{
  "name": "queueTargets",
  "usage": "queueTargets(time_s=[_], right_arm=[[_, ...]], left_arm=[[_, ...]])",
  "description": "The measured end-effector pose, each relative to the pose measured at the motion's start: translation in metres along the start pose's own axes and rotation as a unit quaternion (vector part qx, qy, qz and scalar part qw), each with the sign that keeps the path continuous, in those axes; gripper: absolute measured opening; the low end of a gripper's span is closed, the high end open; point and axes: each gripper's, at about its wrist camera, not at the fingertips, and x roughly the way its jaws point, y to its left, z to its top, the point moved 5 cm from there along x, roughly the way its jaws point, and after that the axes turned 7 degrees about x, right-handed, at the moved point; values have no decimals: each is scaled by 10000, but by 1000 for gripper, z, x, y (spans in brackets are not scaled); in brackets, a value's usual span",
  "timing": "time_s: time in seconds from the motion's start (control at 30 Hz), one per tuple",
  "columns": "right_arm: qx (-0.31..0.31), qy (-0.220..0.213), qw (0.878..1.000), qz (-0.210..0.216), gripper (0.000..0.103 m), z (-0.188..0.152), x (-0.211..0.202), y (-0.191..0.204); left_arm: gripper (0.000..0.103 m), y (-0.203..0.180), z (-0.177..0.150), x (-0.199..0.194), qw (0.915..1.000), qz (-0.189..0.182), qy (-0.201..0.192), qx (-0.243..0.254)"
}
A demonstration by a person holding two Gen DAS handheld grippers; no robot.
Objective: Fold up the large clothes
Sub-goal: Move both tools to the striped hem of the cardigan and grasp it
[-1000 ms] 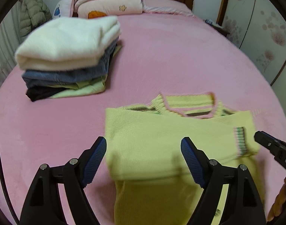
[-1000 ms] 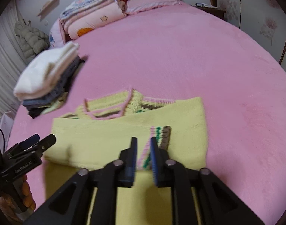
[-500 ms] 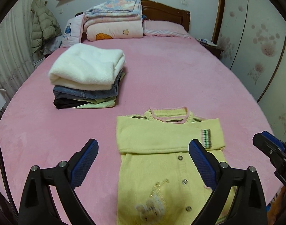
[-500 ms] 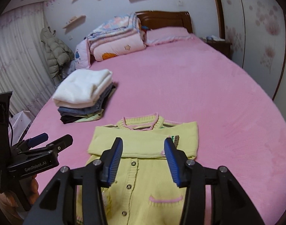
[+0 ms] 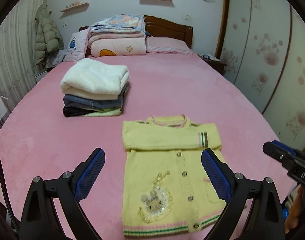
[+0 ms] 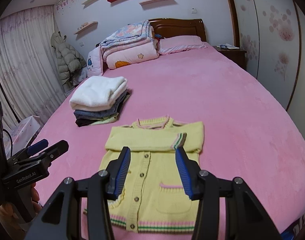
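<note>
Yellow knit, a buttoned cardigan (image 5: pixel 168 172), is laid flat on the pink bed (image 5: pixel 172 88), front up, with both sleeves already folded across the chest below the collar. The body is not yet folded; a fold of hem toward collar is judged to remain, then a move to the stack of folded clothes (image 5: pixel 94 90) lying apart at its upper left. The left tool (image 5: pixel 152 172) is held wide and empty above the cardigan. The right tool (image 6: pixel 153 170) is seen partly parted, its jaws having just been opening, apparently with nothing gripped.
</note>
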Motion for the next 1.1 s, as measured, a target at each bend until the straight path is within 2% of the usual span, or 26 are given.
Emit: queueTargets(time_s=[0.17, 0.3, 0.53, 0.7, 0.93, 1.1], right_arm=[[49, 150, 9998, -111, 47, -20, -2, -13], [113, 242, 9995, -180, 47, -35, -1, -25], [73, 503, 9974, -514, 47, -71, 14, -55], [181, 919, 9936, -636, 47, -106, 33, -82], [572, 1447, 9853, -709, 47, -141, 55, -114], [837, 1589, 9823, -538, 47, -149, 68, -125]], left_arm=[[96, 1, -22, 3, 9996, -6, 265, 133], [96, 7, -43, 12, 9984, -8, 565, -15], [96, 27, -102, 46, 9915, -103, 1253, -331], [96, 44, -148, 69, 9841, -170, 1695, -510], [96, 54, -186, 87, 9756, -597, 1904, -918], [96, 51, -195, 95, 9774, -669, 1846, -786]])
